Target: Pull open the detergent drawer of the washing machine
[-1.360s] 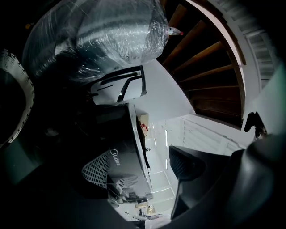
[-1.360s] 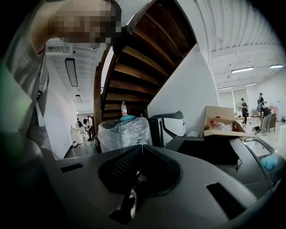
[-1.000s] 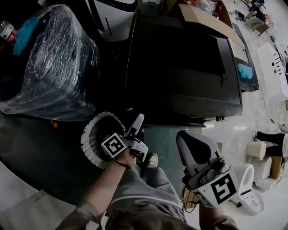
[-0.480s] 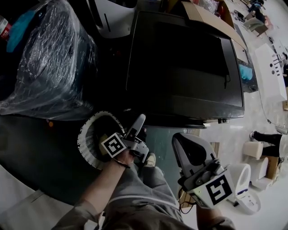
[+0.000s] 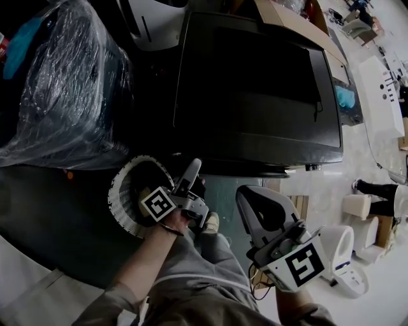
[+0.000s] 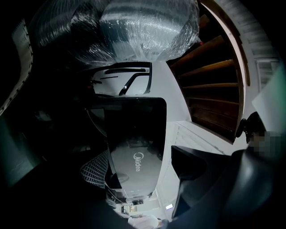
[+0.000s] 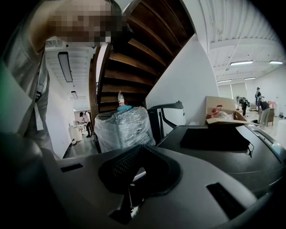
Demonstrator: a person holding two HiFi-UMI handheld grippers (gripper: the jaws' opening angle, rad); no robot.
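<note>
The washing machine (image 5: pixel 255 83) is a dark box seen from above in the head view; its front face drops out of sight below the near edge. In the left gripper view its grey front (image 6: pixel 134 152) lies turned on its side, and I cannot make out the detergent drawer. My left gripper (image 5: pixel 193 170) hovers just in front of the machine's near left corner, rolled sideways, open, with nothing between its jaws. My right gripper (image 5: pixel 258 207) hangs a little in front of the near edge, shut and empty. The machine's top (image 7: pixel 223 147) lies beyond the right gripper.
A plastic-wrapped appliance (image 5: pixel 64 83) stands left of the machine. A round ribbed white basket (image 5: pixel 121 191) sits on the floor under my left hand. A white unit (image 5: pixel 153 25) and a cardboard box (image 5: pixel 280 19) are behind. White fixtures (image 5: pixel 357 207) stand at right; a wooden staircase (image 7: pixel 134 67) rises overhead.
The right gripper has drifted a little left and up towards the machine's near edge. The left gripper has hardly moved.
</note>
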